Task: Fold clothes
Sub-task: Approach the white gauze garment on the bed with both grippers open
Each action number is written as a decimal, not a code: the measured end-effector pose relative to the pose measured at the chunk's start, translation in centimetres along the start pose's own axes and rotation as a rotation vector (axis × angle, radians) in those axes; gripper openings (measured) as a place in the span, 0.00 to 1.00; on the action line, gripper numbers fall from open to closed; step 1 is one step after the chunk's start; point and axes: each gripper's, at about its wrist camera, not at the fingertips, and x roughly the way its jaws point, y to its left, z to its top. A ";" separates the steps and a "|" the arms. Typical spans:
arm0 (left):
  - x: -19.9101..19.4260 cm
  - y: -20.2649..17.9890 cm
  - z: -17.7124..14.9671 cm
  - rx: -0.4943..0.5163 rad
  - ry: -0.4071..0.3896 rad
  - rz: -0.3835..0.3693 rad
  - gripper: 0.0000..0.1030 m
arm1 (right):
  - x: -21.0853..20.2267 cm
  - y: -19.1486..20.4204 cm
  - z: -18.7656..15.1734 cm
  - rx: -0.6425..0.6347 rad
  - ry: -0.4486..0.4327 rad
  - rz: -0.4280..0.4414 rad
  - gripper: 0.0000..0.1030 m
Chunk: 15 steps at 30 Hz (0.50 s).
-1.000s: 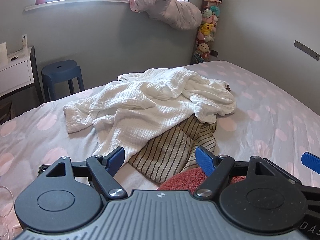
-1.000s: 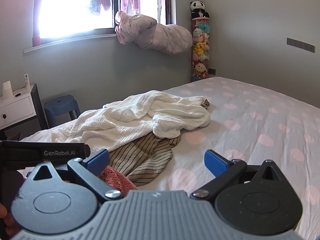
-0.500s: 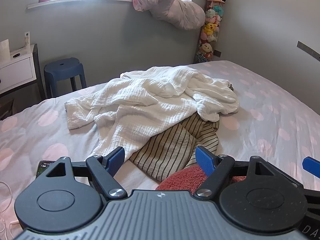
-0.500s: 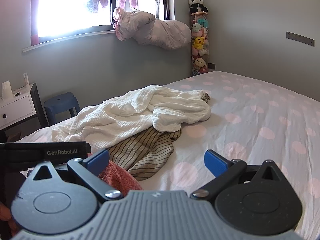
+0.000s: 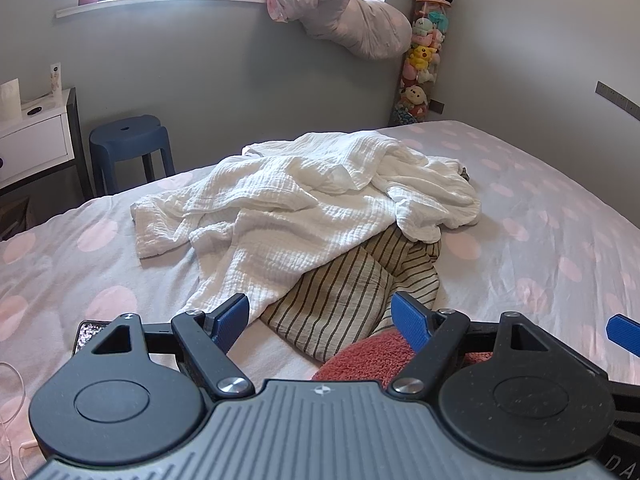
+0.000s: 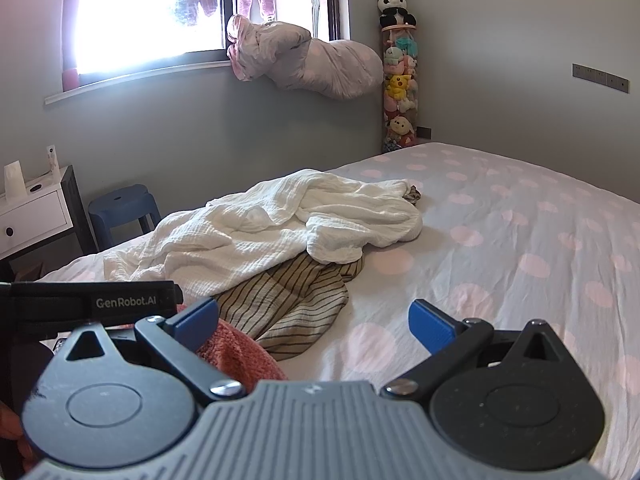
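Observation:
A crumpled white muslin garment (image 5: 304, 208) (image 6: 280, 228) lies in a heap on the bed (image 5: 540, 240) (image 6: 520, 240). Under its near edge a beige garment with dark stripes (image 5: 348, 292) (image 6: 292, 300) sticks out. A red terry cloth (image 5: 372, 360) (image 6: 236, 352) lies closest, just before the striped one. My left gripper (image 5: 320, 312) is open above the striped garment's near edge, holding nothing. My right gripper (image 6: 314, 320) is open too, over the bedsheet to the right of the striped garment. The right gripper's blue fingertip (image 5: 624, 330) shows at the left wrist view's right edge.
A phone (image 5: 86, 330) and a white cable (image 5: 12, 384) lie on the bed at the near left. Beyond the bed stand a blue stool (image 5: 128, 140) (image 6: 120, 204) and a white side table (image 5: 32, 136). A rolled quilt (image 6: 320, 64) hangs from the windowsill; plush toys (image 6: 398, 80) fill the corner.
Both views have shifted slightly toward the clothes pile, which sits a little larger in view. The clothes have not moved. Both grippers stay open.

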 end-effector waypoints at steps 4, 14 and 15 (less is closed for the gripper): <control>0.1 0.0 0.0 -0.002 0.002 0.002 0.76 | 0.0 0.0 0.0 0.001 0.002 0.001 0.99; 0.2 0.1 -0.1 -0.009 0.011 0.013 0.80 | -0.2 0.0 0.1 -0.006 -0.004 0.006 0.99; 0.3 0.1 -0.1 -0.009 0.012 0.015 0.80 | -0.2 -0.1 0.1 -0.006 -0.004 0.007 0.99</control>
